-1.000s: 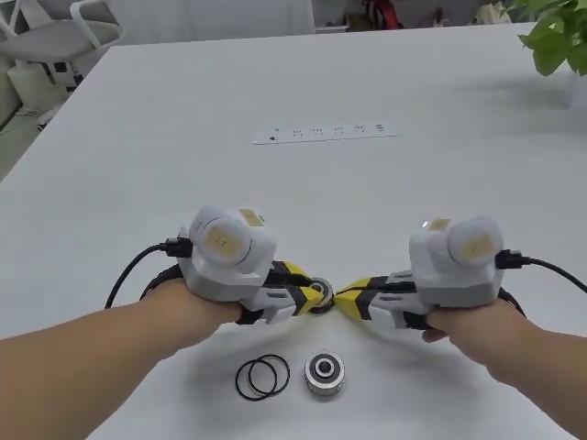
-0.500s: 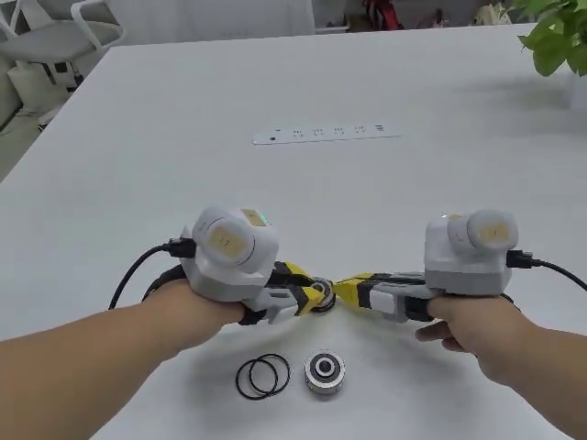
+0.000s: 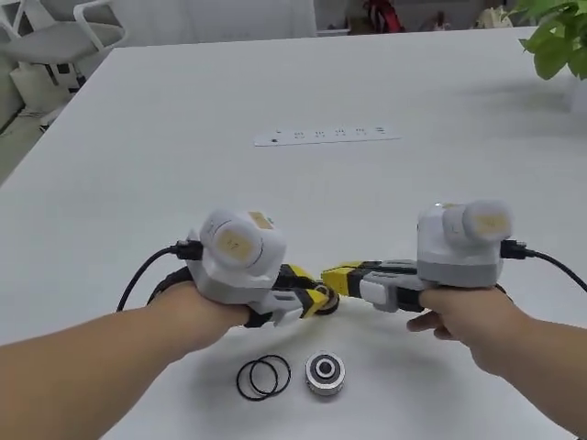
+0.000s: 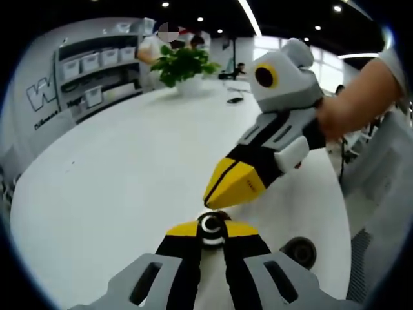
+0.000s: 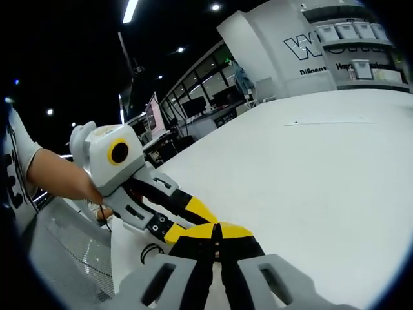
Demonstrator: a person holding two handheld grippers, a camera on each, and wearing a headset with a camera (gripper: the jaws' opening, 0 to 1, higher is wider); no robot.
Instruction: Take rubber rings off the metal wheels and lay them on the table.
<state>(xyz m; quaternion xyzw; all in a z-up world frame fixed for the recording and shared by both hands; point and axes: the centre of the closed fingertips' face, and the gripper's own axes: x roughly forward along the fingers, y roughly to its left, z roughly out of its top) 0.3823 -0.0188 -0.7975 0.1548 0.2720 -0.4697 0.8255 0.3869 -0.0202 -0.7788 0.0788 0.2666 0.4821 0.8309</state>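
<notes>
The left gripper is clamped on a small metal wheel, which sits upright between its yellow tips, held above the table. The right gripper comes in from the opposite side with its jaws pressed together, tips almost touching the wheel's upper edge (whether a ring is pinched between them is too fine to make out). Below the two tools, on the near edge of the table, a second wheel lies flat with two black rubber rings overlapping just to its left. The tabletop is broad, white and matte, with a strip of sockets set into it farther out. A green plant stands at the far right corner, and a white chair beyond the far left edge. The left gripper view takes in wall shelves with bins and ceiling lights behind the plant.
</notes>
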